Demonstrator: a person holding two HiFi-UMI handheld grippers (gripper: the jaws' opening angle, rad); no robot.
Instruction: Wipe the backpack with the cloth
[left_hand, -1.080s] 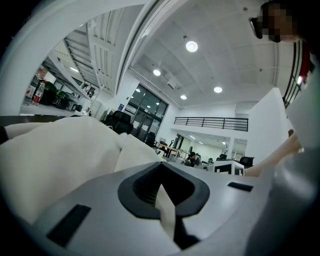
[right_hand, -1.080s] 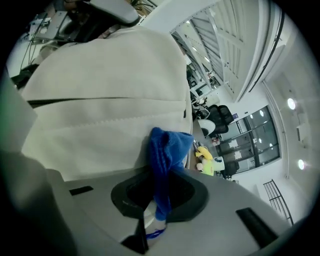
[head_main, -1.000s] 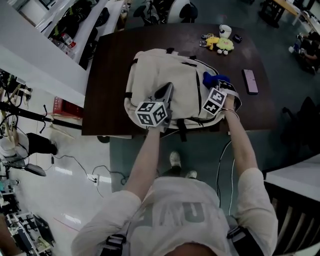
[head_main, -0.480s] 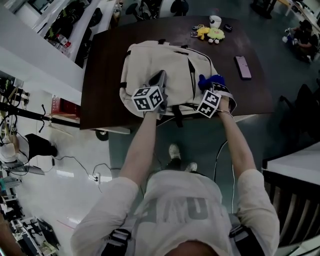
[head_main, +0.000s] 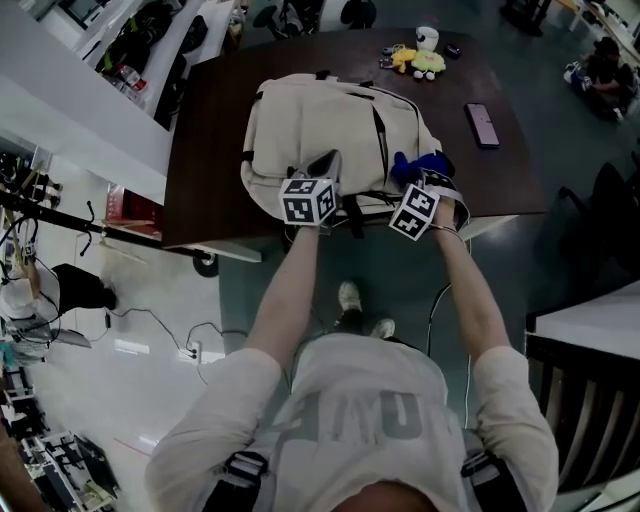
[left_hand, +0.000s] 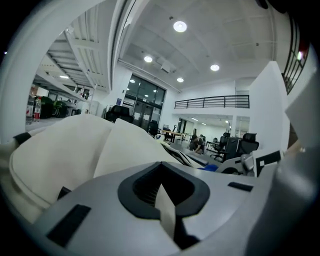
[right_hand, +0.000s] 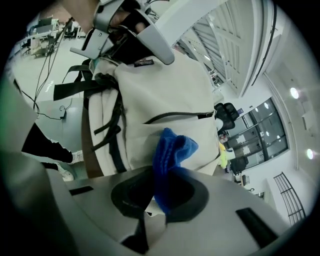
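My right tool (head_main: 428, 180) is clamped on the blue cloth (head_main: 412, 165), which touches the cream backpack (head_main: 320, 120) lying on the bench (head_main: 205, 140). My left tool (head_main: 327, 165) is closed, resting on the backpack.

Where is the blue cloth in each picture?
Head view: the blue cloth is right of middle, lying on the backpack.
Left gripper view: only a small blue bit shows, low and right of middle.
Right gripper view: it is in the centre, pinched in the right gripper.
Shared landmark: the cream backpack, seen in all three.
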